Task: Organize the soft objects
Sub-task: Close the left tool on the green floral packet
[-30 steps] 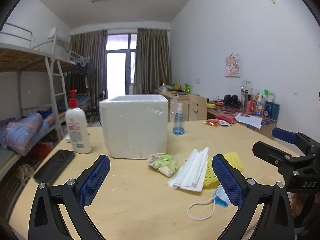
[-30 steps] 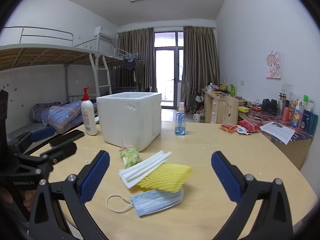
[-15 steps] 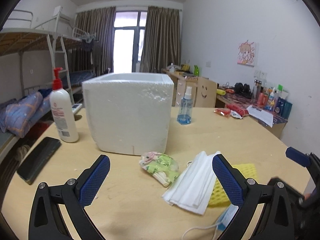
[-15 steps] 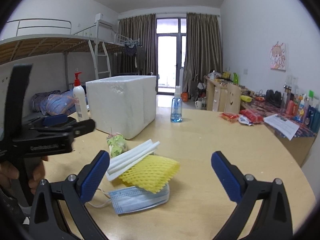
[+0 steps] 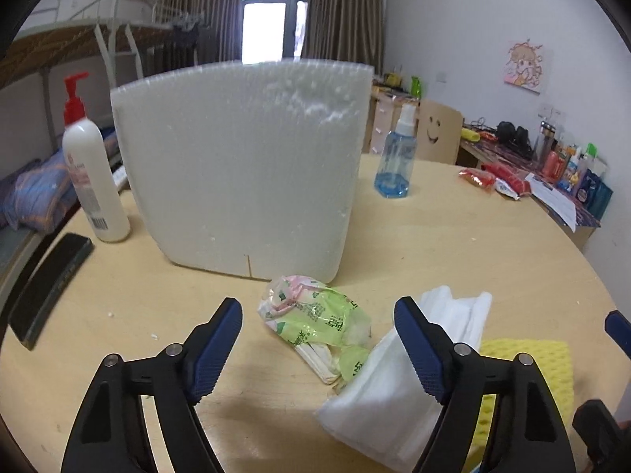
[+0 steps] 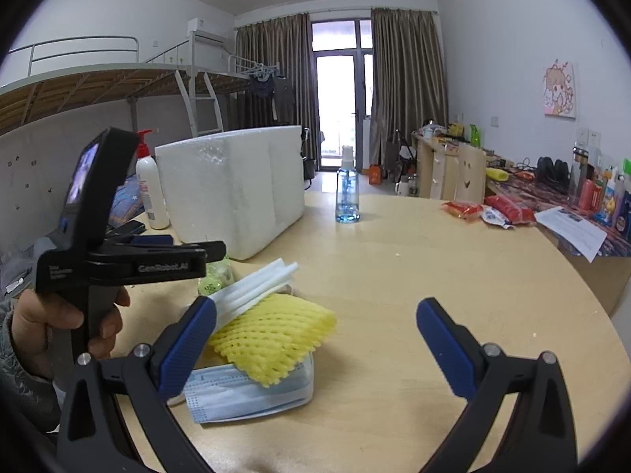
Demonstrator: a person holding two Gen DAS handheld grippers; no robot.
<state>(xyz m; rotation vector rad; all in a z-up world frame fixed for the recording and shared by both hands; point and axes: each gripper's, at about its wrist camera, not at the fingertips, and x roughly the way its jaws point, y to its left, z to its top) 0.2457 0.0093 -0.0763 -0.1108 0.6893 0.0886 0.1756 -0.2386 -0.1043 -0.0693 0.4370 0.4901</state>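
left gripper [image 5: 317, 329] jaws closing, half-wide, astride crinkly green plastic packet [image 5: 315, 321], untouched | light, slippery, squashy: pinch mid-body | right gripper [image 6: 315, 325] jaws wide, empty

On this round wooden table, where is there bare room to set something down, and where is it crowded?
Bare wood stretches right of the yellow foam net, between the blue spray bottle and the near edge. Another patch lies between the white foam box and black phone. The soft pile before the box is crowded.
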